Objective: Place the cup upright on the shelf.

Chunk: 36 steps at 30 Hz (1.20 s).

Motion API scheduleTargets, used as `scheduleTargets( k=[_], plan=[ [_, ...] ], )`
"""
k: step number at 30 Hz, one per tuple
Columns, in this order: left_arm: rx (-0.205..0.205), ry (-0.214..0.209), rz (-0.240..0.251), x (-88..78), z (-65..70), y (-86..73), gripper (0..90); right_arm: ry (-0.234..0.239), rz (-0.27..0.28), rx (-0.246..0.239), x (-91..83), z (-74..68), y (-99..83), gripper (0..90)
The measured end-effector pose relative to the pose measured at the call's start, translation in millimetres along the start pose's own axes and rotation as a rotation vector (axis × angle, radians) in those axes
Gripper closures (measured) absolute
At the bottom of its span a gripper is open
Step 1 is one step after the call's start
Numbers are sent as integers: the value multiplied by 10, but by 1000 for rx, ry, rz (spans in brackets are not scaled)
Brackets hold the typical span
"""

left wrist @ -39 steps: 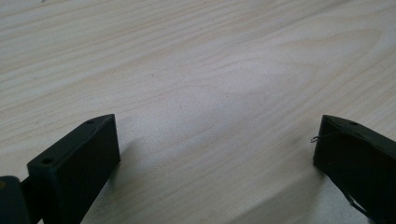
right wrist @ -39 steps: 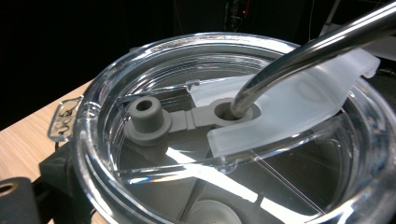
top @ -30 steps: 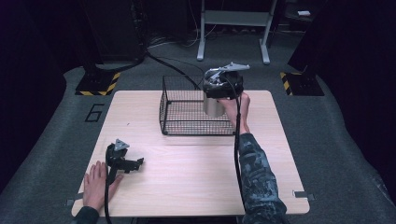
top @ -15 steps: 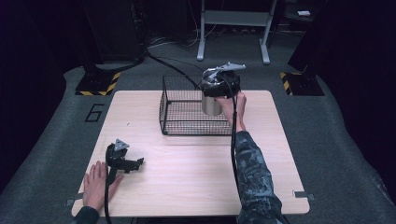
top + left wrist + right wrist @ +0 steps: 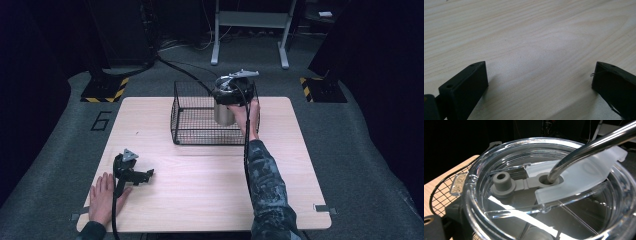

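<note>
A steel tumbler [image 5: 223, 114] with a clear lid [image 5: 544, 195] and a metal straw [image 5: 586, 147] sits at the right end of the black wire basket [image 5: 192, 117]. My right gripper [image 5: 231, 92] is shut on it from above, near the rim. I cannot tell whether the tumbler touches the basket floor. My left gripper [image 5: 131, 170] lies on the table near the front left. In the left gripper view it [image 5: 539, 85] is open, its fingers [image 5: 466, 85] wide apart over bare wood. A hand [image 5: 102, 197] rests flat beside it.
The basket mesh [image 5: 446, 192] shows just left of the tumbler in the right gripper view. The light wood table [image 5: 210, 185] has free room in front of the basket. Dark floor, cables and a metal stand [image 5: 250, 30] lie beyond the far edge.
My right gripper has carried the tumbler a little to the left, further into the basket's right end. The left gripper and the hand have stayed put.
</note>
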<state>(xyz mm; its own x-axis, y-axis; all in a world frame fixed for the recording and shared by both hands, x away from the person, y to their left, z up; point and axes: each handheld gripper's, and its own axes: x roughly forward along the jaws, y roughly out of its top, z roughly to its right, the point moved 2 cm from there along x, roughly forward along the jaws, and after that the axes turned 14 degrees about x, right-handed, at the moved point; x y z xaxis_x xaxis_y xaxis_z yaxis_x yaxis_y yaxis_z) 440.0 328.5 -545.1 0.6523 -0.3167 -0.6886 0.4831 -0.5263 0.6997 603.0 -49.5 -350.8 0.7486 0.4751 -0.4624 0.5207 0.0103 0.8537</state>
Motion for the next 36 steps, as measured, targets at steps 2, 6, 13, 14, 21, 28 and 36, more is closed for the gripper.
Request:
scheduleTargets(
  k=[2,6,13,14,21,28,36],
  plan=[
    [8,-2,-6,-4,-5,-2,2,1,-1,7,34,11,-14,37],
    [0,0,0,0,0,0,2,5,-6,16,83,21,-41,37],
    [2,-6,-7,-6,-3,1,2,1,-21,31,190,37,-107,37],
    [2,-6,-8,-7,-3,1,2,1,-23,40,200,38,-116,37],
    [12,-10,-16,-13,-10,0,2,-7,-39,49,301,100,-181,37],
    [1,-8,-9,-7,-3,2,2,-12,-59,59,404,119,-243,37],
    [-2,-6,-6,-5,-1,2,2,-16,-77,61,471,120,-279,37]
  ],
)
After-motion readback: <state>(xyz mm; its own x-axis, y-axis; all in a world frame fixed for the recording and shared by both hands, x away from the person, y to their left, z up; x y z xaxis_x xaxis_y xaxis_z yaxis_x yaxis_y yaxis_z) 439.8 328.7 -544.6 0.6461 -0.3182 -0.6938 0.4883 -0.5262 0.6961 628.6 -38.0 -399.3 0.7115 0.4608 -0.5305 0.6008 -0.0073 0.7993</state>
